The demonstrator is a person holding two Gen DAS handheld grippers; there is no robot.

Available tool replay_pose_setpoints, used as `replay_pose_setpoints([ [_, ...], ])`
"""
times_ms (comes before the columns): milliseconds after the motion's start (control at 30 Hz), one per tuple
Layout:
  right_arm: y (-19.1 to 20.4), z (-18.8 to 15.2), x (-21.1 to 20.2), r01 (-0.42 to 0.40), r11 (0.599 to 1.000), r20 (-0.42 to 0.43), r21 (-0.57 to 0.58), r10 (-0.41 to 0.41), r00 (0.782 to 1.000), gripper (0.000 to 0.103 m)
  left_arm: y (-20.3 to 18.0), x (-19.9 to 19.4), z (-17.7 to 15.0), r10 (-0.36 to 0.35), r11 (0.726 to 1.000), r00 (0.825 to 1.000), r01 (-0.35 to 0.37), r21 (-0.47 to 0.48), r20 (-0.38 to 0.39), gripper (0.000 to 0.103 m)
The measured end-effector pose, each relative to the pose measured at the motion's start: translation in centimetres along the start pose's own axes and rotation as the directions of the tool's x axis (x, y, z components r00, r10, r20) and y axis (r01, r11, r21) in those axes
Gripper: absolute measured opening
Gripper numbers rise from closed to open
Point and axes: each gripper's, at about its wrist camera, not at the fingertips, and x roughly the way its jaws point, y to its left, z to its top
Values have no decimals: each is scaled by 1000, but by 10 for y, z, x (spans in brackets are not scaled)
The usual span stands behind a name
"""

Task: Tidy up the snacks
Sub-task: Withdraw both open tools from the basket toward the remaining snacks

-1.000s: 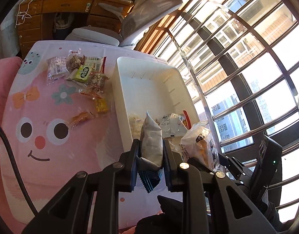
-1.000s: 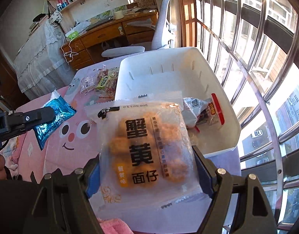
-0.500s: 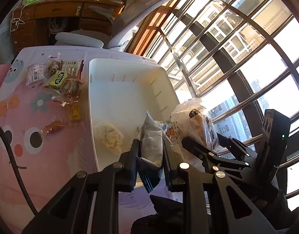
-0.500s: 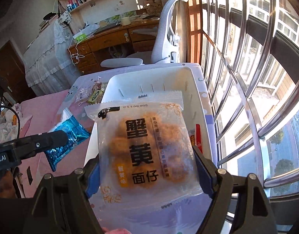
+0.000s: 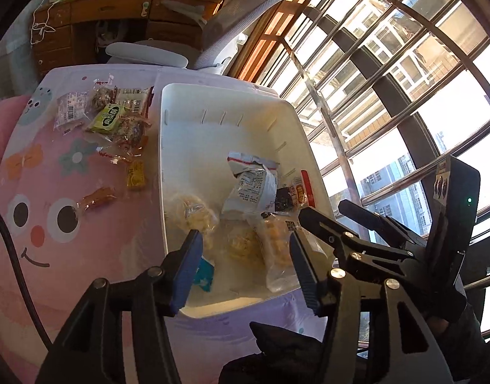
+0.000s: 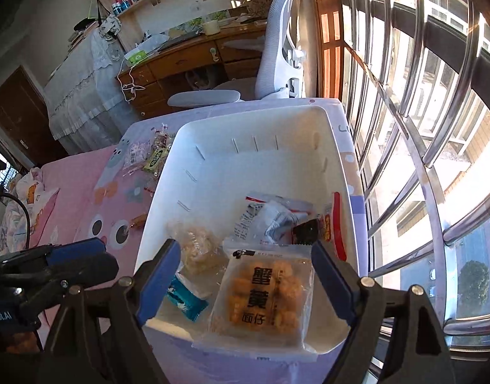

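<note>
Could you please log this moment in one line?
left gripper: opening, empty | blue packet: in bin | right gripper: open | noodle packet: on bin near rim

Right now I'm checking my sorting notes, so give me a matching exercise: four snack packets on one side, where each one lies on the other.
Things:
1. blue packet
2. green packet
3. orange noodle bag
4. grey packet

Places:
a. on the pink cloth, outside the white bin
b. crumpled, further back in the bin
c. bin's near left corner
d. bin's near edge, right of the middle

Pairs: 1-c, 2-a, 3-d, 4-b
</note>
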Motion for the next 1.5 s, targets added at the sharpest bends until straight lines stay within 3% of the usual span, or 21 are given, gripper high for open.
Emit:
replay_pose_setpoints([
  [500,5,-19,8,-19,998,-98,54,24,995,85,13,-12,-17,39,999,999,-39,-13,-3,69],
  [700,8,-33,9,-19,992,-139,124,36,990,85,31,-23,-30,57,998,998,-57,-21,-7,71],
  [1067,37,-59,5,18,958,-159,287,29,987,85,88,-66,-43,64,998,998,-64,-8,-9,72],
  [1500,106,-81,4,44,911,-112,410,3,994,85,169,-114,-42,87,995,996,-86,53,-21,75],
])
